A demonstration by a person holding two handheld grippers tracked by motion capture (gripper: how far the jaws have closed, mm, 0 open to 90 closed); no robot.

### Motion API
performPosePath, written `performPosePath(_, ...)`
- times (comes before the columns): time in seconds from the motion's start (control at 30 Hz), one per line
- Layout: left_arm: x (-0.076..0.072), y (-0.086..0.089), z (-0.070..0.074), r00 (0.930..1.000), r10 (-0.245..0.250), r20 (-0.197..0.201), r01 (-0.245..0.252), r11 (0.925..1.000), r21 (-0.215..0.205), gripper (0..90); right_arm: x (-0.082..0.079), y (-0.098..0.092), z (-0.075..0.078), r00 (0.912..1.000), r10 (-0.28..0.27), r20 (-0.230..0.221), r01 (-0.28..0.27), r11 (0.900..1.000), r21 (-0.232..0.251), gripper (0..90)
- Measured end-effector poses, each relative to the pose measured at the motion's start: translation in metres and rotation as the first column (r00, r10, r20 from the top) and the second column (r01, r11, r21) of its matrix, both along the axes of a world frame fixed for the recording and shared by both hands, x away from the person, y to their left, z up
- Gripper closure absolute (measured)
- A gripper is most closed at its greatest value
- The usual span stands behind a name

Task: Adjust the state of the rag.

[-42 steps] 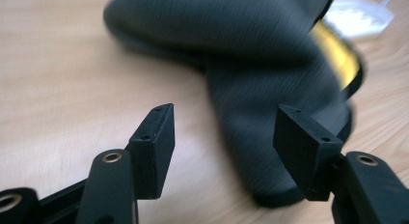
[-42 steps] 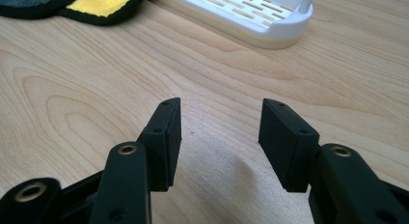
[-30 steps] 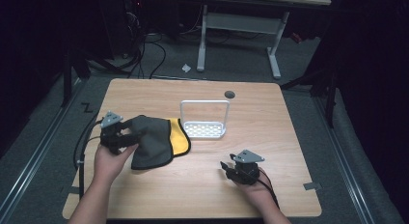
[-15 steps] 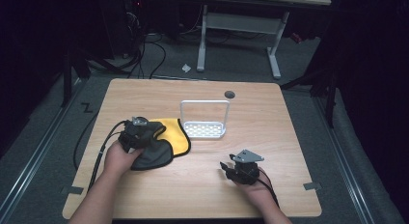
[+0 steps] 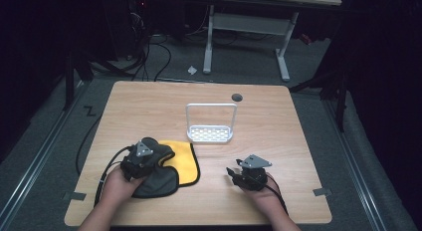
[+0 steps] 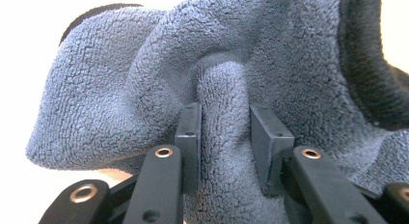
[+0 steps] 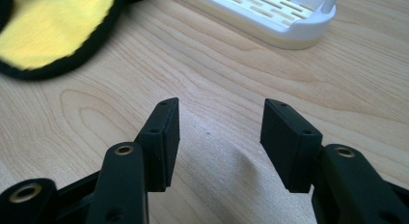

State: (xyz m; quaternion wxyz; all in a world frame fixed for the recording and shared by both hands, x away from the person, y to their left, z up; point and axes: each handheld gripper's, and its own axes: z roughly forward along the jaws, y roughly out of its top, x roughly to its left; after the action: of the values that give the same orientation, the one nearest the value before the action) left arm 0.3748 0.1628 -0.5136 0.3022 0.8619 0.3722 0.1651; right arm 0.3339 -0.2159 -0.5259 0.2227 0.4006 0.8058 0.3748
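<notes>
Bunched grey-and-yellow cloth, table's near-left

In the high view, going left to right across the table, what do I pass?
Left claw pinching the grey cloth → yellow cloth → white rack → right claw, open.

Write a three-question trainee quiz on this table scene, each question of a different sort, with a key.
1. True or false: the left hand-held gripper has a fold of the dark grey terry cloth between its jaws.
2. What lies under that cloth: A) a yellow cloth with black edging, B) a red sponge, C) a metal plate?
3. Fill in: the right hand-held gripper has its jaws ____ over bare wood, short of the white slotted plastic tray with a hoop handle.

Key: 1 true; 2 A; 3 open.
</notes>
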Motion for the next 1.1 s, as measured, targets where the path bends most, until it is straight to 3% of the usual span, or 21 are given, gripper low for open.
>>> performPosePath(0.17,-0.02,-0.008,0.0,0.999,-0.044,-0.007,0.044,0.999,-0.009,67.4,0.0,0.001,0.0,1.0,0.004,-0.001,-0.004,1.0,-0.003,49.4)
performPosePath(0.37,-0.029,-0.028,-0.001,0.9954,-0.095,-0.003,0.095,0.995,-0.031,66.4,-0.001,0.001,0.0,1.0,0.003,0.004,-0.003,1.0,-0.003,50.9)
performPosePath(0.47,-0.029,-0.052,-0.002,0.9885,-0.151,0.002,0.151,0.987,-0.055,66.0,-0.001,0.0,0.001,1.0,-0.001,0.008,0.001,1.0,0.001,51.1)
performPosePath(0.7,-0.033,-0.088,-0.007,0.9759,-0.218,0.014,0.218,0.9671,-0.132,64.6,0.0,-0.012,0.007,0.9989,-0.044,0.019,0.043,0.998,0.042,52.7)
performPosePath(0.83,-0.035,-0.089,-0.005,0.9816,-0.191,0.007,0.189,0.9656,-0.179,55.1,0.001,-0.015,0.011,0.9979,-0.063,0.012,0.062,0.995,0.078,59.7)
performPosePath(0.93,-0.039,-0.08,0.0,0.984,-0.174,0.037,0.178,0.9625,-0.205,51.4,0.01,-0.012,0.012,0.9963,-0.079,-0.034,0.082,0.991,0.107,68.9)
performPosePath(1.03,-0.042,-0.073,-0.002,0.9839,-0.177,0.023,0.178,0.9597,-0.218,53.8,0.021,-0.005,0.008,0.9911,-0.102,-0.086,0.109,0.991,0.084,75.7)
performPosePath(1.1,-0.043,-0.073,-0.006,0.983,-0.183,0.015,0.183,0.9653,-0.187,56.7,0.024,0.001,0.004,0.9887,-0.094,-0.116,0.099,0.994,0.042,78.5)
